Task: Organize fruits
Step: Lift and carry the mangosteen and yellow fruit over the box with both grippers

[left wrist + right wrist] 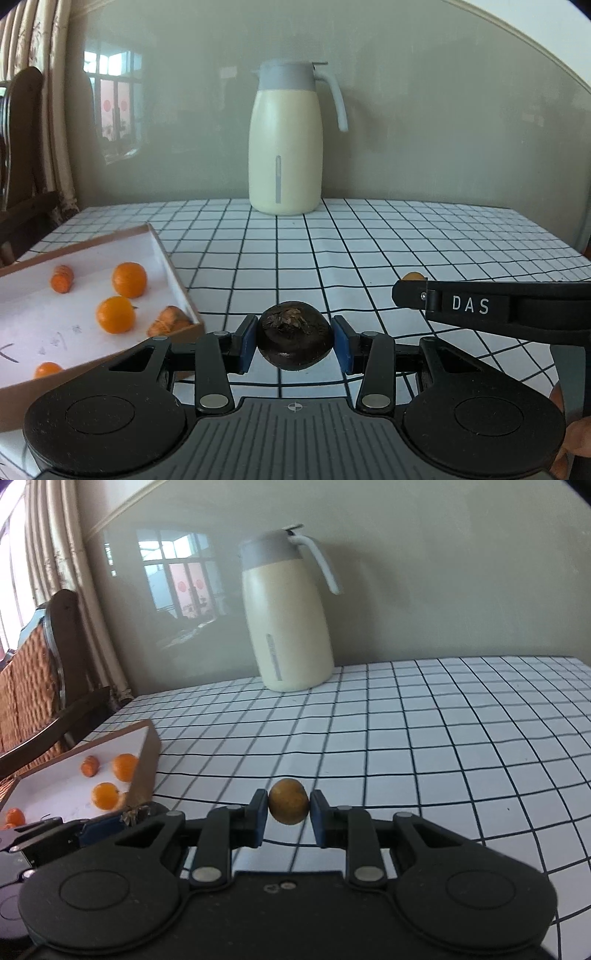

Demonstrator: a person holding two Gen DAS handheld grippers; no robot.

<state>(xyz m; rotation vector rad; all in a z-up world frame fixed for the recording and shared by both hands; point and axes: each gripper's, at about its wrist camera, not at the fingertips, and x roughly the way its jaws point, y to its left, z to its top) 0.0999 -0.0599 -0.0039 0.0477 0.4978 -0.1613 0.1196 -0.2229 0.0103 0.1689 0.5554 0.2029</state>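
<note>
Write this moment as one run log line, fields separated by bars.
left gripper: shut on dark brown round fruit | right gripper: shut on small yellow-brown fruit | cardboard tray: holds orange fruits

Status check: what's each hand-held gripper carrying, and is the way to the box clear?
Left hand-held gripper shut on dark round fruit. Right hand-held gripper shut on small yellow-orange fruit. Box at left, oranges inside; nothing between.

Soft, even daylight in both views. A bright window reflection glares on the glossy wall (110, 107). The flask (286, 616) looks slightly motion-blurred in the right wrist view. Faint shadows lie on the desk (406, 236). Fisheye bends the grid lines; corners vignette black.
</note>
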